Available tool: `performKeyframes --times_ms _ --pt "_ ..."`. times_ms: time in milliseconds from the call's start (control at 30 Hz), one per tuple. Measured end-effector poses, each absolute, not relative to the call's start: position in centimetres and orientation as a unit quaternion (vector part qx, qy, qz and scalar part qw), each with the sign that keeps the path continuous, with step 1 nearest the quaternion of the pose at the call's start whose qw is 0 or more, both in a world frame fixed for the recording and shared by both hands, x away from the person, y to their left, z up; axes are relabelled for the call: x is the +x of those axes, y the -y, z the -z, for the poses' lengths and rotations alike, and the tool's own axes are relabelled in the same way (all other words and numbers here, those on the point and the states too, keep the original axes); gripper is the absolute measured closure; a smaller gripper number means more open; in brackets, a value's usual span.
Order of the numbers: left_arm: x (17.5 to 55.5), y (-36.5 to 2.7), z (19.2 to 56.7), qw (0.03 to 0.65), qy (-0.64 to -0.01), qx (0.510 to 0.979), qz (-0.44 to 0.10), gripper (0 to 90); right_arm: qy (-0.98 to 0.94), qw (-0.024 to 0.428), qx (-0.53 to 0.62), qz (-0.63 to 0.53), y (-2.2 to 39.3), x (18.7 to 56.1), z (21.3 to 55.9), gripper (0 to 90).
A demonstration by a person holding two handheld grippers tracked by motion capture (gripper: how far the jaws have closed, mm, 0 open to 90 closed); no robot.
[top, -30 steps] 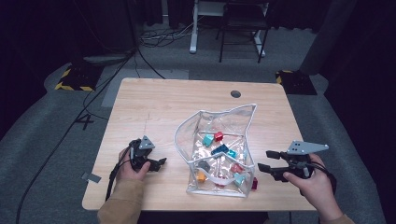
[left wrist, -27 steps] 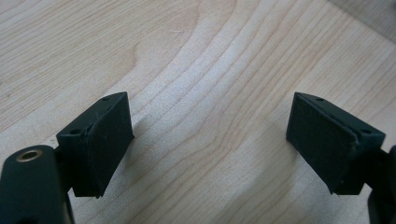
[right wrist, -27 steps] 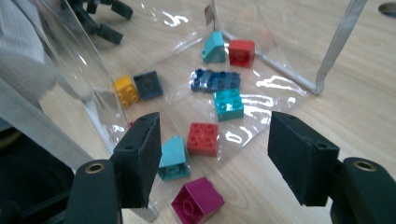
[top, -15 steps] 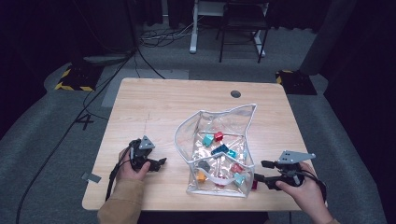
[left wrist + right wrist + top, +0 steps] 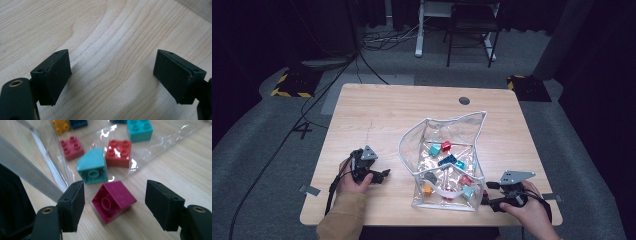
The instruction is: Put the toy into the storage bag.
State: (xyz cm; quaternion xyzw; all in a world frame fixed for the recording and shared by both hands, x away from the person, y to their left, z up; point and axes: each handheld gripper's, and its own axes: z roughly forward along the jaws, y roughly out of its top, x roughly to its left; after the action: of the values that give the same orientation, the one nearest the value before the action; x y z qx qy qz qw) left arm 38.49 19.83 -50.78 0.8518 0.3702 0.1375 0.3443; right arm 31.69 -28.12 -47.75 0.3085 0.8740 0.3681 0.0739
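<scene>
Right gripper [image 5: 115,202], jaws spread wide and holding nothing, low over the pale wooden table [image 5: 175,165]. Between the jaws, touching neither, lies a magenta sloped plastic brick [image 5: 113,201], tipped on its side with its hollow underside toward the camera. Just beyond it, inside the clear plastic zip pouch [image 5: 160,147], lie a teal sloped brick [image 5: 93,168] and a red studded brick [image 5: 118,153] side by side; farther in, a pink brick [image 5: 71,147] and a teal square brick [image 5: 139,130]. Left gripper [image 5: 112,75], jaws likewise spread and empty, rests over bare wood, well apart from the pouch.
</scene>
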Motion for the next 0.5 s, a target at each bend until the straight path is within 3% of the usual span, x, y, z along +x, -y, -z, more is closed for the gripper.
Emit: performKeyframes --times_ms 267,500 --pt "38.5 -19.8 50.8 0.344 -0.370 0.852 -0.138 14.8 -0.884 0.074 0.300 -0.351 27.9 31.8 49.3 32.6" --pt "38.5 -19.8 50.8 0.344 -0.370 0.852 -0.138 14.8 -0.886 0.104 0.284 -0.352 27.9 32.1 49.7 32.7"
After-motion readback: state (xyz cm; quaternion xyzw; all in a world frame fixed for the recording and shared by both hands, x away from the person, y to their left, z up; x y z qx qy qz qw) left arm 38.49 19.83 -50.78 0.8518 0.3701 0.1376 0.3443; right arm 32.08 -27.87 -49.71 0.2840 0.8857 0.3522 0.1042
